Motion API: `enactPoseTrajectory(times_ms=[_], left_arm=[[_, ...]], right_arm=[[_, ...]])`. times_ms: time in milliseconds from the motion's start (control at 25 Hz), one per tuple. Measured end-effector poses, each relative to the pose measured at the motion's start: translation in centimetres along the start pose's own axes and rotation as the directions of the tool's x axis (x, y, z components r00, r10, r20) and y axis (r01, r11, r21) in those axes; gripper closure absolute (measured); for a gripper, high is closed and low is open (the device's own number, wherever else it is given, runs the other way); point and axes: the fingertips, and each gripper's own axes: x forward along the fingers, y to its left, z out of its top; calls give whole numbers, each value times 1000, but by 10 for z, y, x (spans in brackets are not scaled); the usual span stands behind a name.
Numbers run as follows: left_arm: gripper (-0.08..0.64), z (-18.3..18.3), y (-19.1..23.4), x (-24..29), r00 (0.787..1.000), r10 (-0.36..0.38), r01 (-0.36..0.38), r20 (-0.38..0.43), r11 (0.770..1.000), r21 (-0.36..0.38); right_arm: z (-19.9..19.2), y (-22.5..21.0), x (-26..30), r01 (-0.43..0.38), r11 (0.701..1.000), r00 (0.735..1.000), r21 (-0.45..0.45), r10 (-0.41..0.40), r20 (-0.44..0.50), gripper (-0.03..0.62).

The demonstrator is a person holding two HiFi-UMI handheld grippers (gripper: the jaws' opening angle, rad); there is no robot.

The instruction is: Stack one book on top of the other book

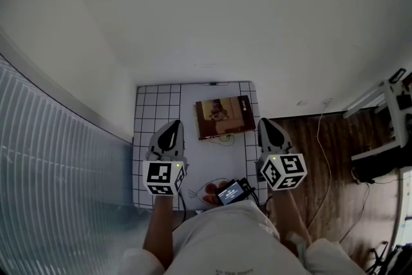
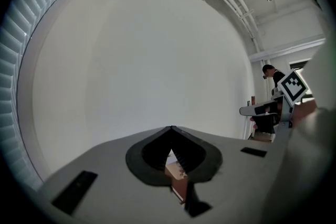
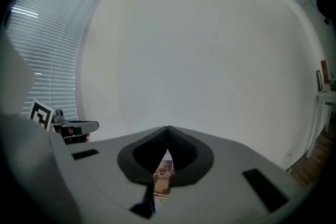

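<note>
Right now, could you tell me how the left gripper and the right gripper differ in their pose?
The left gripper is over the checked left part of the table; the right gripper is at its right edge, by the wooden floor. The left gripper's marker cube sits nearly square to the head view; the right gripper's is turned askew. Both are shut and empty.

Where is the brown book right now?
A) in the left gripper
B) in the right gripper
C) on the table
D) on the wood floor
C: the book lies flat on the table, while the left gripper and right gripper are shut and empty.
</note>
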Motion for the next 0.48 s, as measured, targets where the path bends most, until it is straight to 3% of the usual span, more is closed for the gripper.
enactPoseTrajectory(times_ms=[240, 480], left_arm=[[552, -1, -1, -1, 1000, 2, -2, 1, 1000, 2], [552, -1, -3, 0, 1000, -1, 1, 4, 1000, 0]], right_arm=[[-2, -4, 0, -5, 997, 1000, 75, 5, -1, 584], [-5, -8, -1, 4, 997, 1000, 82, -3, -5, 584]])
